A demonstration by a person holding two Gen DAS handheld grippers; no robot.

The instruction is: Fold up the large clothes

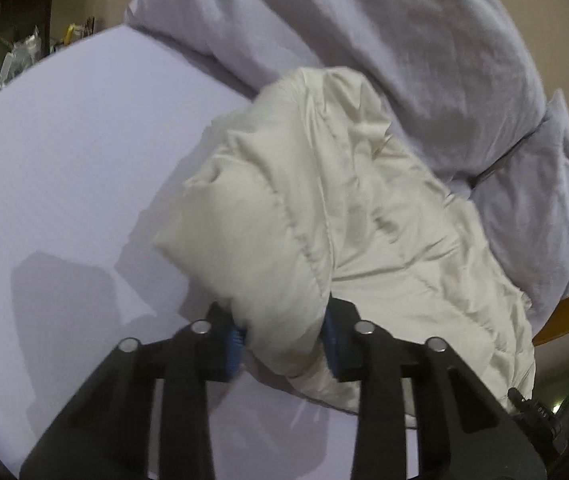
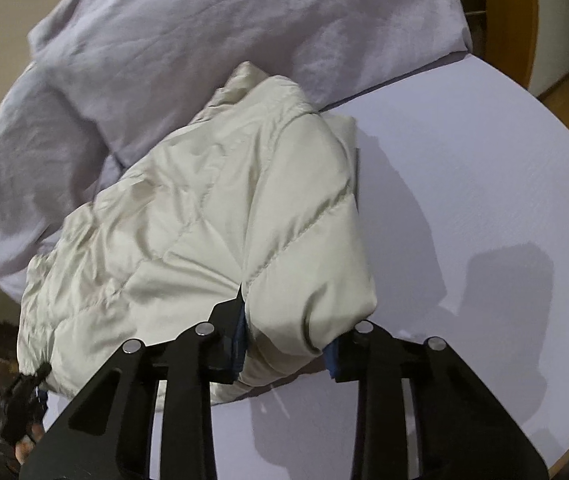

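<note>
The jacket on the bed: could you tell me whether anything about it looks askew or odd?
The jacket is bunched unevenly, one end resting against the rumpled duvet rather than flat on the sheet. No damage shows.

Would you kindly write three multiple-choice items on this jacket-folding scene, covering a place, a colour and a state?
1. Where does the cream quilted puffer jacket lie?
A. on the pale lilac bed sheet
B. on a wooden floor
C. in a basket

2. What colour is the rumpled duvet behind the jacket?
A. dark green
B. pale lilac-grey
C. red

3. How does the left gripper stand?
A. empty, wide open
B. closed on jacket fabric
C. holding a hanger

Answers: 1 A, sheet shows around the jacket; 2 B, it matches the sheet; 3 B, padding bulges between its blue pads, like the right gripper.
</note>
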